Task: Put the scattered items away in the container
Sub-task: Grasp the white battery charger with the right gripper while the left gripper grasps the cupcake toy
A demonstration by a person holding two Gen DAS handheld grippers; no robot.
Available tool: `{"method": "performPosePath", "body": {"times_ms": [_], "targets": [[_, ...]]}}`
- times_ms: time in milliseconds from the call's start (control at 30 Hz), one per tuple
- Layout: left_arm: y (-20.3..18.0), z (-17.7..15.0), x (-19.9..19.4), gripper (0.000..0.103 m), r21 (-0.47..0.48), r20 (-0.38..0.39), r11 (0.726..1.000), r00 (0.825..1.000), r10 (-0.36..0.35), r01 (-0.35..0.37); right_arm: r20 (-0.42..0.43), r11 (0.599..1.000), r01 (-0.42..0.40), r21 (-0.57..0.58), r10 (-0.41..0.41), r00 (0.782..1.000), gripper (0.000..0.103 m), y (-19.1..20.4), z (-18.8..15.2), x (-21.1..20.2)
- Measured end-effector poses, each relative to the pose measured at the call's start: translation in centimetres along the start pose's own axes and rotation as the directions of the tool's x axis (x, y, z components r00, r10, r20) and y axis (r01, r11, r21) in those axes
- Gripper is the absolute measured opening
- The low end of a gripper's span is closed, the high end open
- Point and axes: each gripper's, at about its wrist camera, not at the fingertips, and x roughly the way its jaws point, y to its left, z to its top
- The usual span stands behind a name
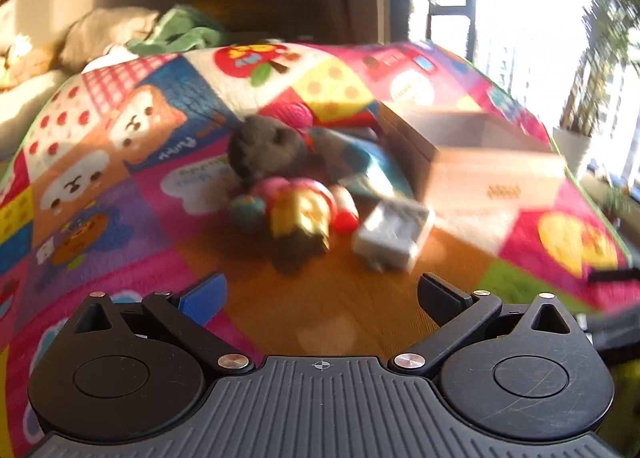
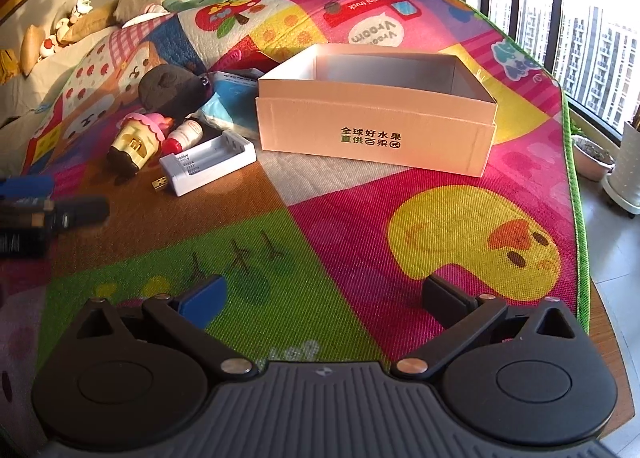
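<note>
Judging by the empty pale cardboard box [image 2: 376, 118], tidying had barely begun: the dark plush toy [image 2: 170, 86], white plastic battery charger [image 2: 208, 162] and small figurine [image 2: 136, 144] lay at its nine o'clock; both the left gripper [image 1: 320, 298] and right gripper [image 2: 324, 298] gaped wide, holding nothing

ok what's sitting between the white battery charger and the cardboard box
Nothing: in the right wrist view, only bare play mat separates the battery charger from the box. A blue packet lies farther back, beside the box's left end.
</note>
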Motion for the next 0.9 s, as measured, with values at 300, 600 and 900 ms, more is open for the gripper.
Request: {"method": "performPosePath", "body": {"times_ms": [300,600,900], "targets": [[5.0,1.5,1.4,0.103,-0.172,-0.01,0.985,1.0,0.012,-0.014,0.014,0.979,-0.116,-0.169,0.12,0.993,0.103,1.8,3.5,1.1],[7.8,-0.4,1.3,0.103,-0.255,-0.034,0.965,0.998,0.046,-0.053,0.025,0.945,-0.253,-0.206,0.263,0.964,0.103,6.8,9.3,6.5],[6.7,-0.4,1.2,0.103,-0.204,-0.025,0.979,1.0,0.007,-0.012,-0.04,0.949,-0.268,-0.168,0.265,0.963,0.088,7.4,9.2,8.2]]}}
